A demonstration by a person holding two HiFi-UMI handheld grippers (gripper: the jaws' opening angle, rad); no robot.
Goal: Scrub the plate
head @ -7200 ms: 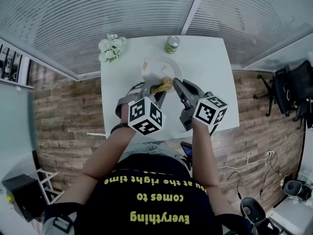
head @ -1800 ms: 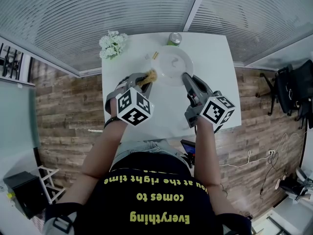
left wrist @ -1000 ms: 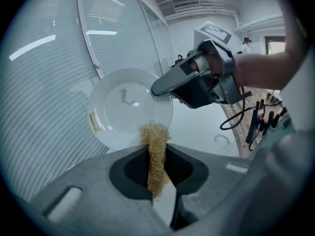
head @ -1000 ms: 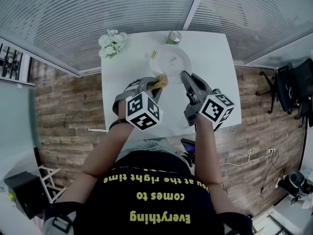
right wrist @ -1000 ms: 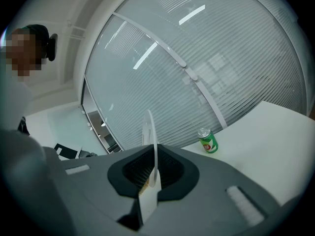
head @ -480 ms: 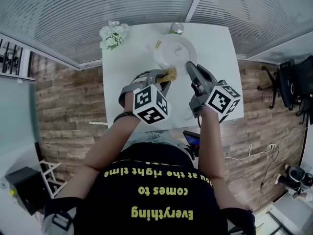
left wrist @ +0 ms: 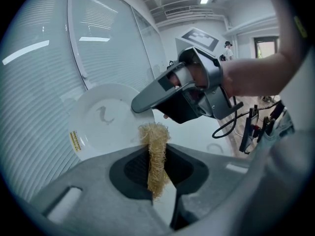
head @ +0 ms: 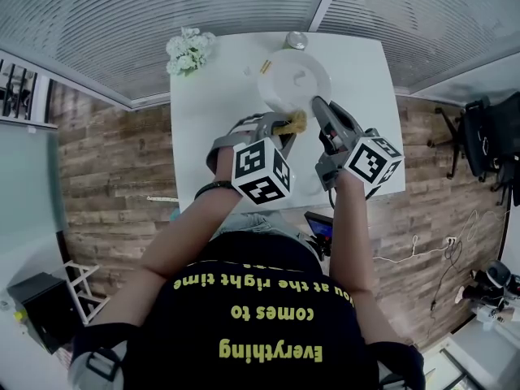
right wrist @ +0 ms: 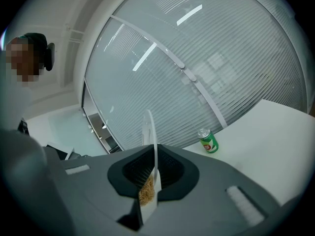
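Note:
A white plate (head: 294,80) with a yellow sticker (left wrist: 75,140) at its rim is held off the white table (head: 211,104). My right gripper (head: 318,105) is shut on its near rim. In the right gripper view the plate (right wrist: 149,141) stands edge-on between the jaws. My left gripper (head: 286,125) is shut on a tan fibrous scrubber (left wrist: 156,151). The scrubber (head: 296,122) sits at the plate's near edge, just left of the right gripper's (left wrist: 167,95) fingers, and seems to touch the plate's (left wrist: 106,117) face. It also shows beside the plate as a tan scrubber tuft (right wrist: 146,191).
A green can (right wrist: 208,140) stands on the table beyond the plate, and the can (head: 295,40) shows at the far edge in the head view. A bunch of white flowers (head: 191,49) sits at the far left corner. Slatted glass walls border the table's far side.
My left gripper has carried the scrubber to the right, up to the plate's near edge beside the right gripper. The right gripper has kept the plate in place.

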